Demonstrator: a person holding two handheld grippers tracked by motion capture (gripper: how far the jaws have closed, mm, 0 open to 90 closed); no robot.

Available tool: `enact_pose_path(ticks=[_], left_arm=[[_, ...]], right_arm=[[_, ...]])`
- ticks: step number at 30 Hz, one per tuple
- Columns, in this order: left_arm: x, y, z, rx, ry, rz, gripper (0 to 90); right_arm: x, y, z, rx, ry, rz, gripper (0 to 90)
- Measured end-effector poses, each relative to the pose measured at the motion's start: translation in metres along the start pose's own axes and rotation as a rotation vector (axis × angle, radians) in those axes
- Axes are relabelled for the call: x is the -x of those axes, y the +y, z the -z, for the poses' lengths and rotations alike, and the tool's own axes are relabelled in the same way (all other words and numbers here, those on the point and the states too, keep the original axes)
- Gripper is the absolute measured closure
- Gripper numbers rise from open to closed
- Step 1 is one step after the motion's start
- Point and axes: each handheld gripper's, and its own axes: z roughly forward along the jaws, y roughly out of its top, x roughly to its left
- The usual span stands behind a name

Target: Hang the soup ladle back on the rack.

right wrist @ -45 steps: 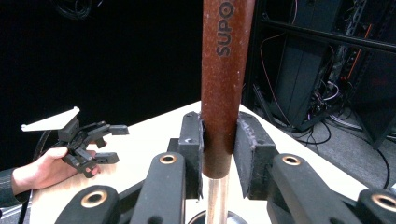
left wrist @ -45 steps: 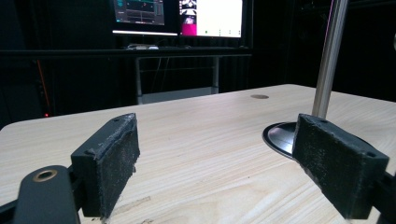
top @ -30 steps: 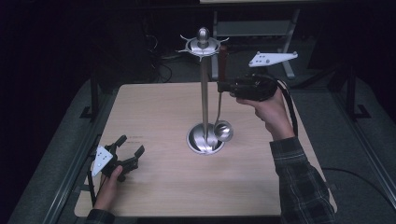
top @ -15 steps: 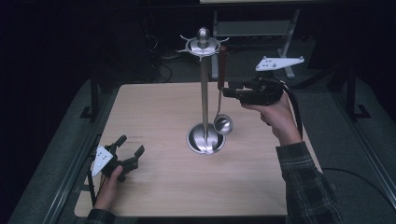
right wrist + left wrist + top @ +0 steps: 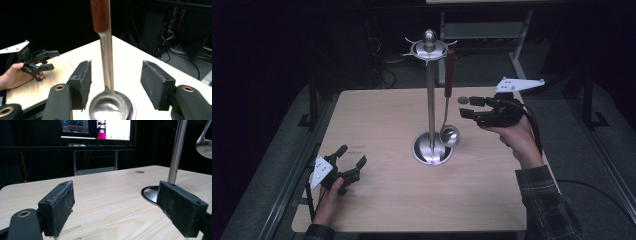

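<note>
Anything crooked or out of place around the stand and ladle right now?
Nothing stands out. The ladle hangs straight from the upright stand, and the right gripper, jaws just opened, sits beside it without touching.

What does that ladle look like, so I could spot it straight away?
Find the tall steel stand mid-table on the wooden table. The ladle hangs from its top ring, on the side toward the right gripper. It has a reddish-brown handle, a thin steel stem and a shiny round bowl just above the base; nothing else hangs there.

No lettering, label or number is legible on anything here.
</note>
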Motion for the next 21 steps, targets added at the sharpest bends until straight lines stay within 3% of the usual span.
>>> enact_pose_path(ticks=[21], left_arm=[[0.0, 0.0, 0.0, 0.003, 0.001, -0.003, 14.3]], right_arm=[[0.011, -0.066, 0.006, -0.03, -0.072, -0.03, 27.2]])
